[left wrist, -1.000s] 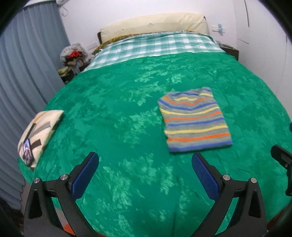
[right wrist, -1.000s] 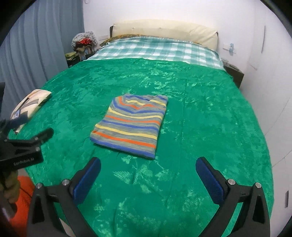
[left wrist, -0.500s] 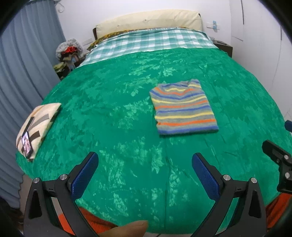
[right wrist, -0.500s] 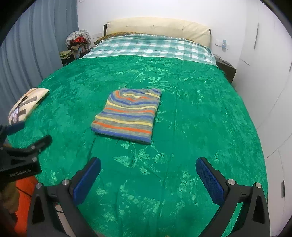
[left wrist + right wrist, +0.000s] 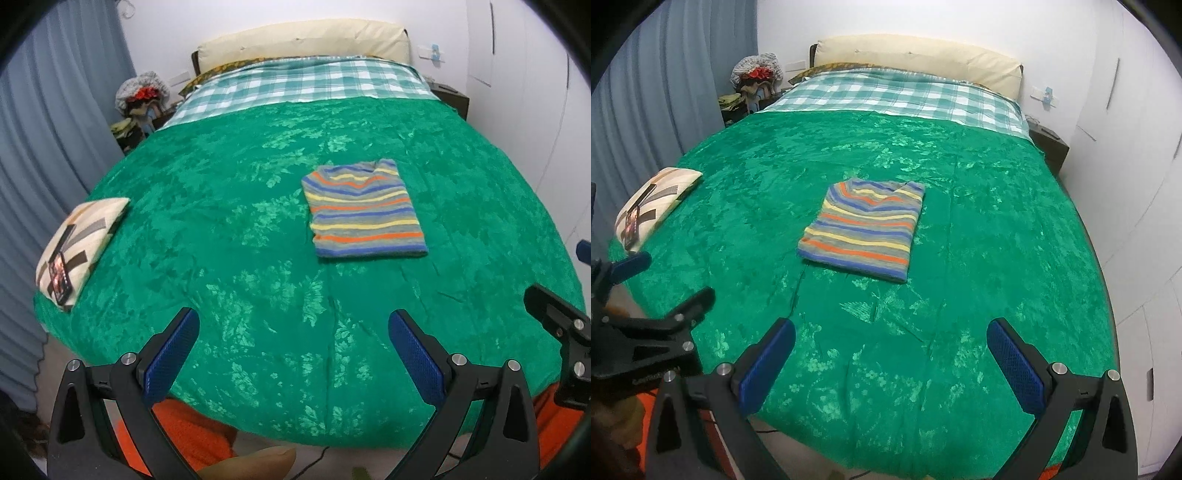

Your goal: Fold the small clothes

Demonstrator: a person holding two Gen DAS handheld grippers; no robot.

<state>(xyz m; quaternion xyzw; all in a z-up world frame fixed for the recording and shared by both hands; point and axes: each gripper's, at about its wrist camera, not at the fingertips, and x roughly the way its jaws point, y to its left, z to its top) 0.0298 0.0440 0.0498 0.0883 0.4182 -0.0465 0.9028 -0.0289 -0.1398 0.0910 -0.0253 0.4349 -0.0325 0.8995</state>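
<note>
Both wrist views look from beyond the foot of the green bedspread point(image 5: 240, 229) toward the headboard, sharing the striped folded garment point(image 5: 864, 230) at mid-frame, well away.

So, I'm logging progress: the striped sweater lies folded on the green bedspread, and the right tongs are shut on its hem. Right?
Not quite. The striped sweater does lie folded on the green bedspread, but the right tongs are open and well clear of it, as the right wrist view shows.

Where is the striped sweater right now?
The folded striped knit sweater lies mid-bed on the green velvet bedspread, right of the patterned cream cushion.
</note>
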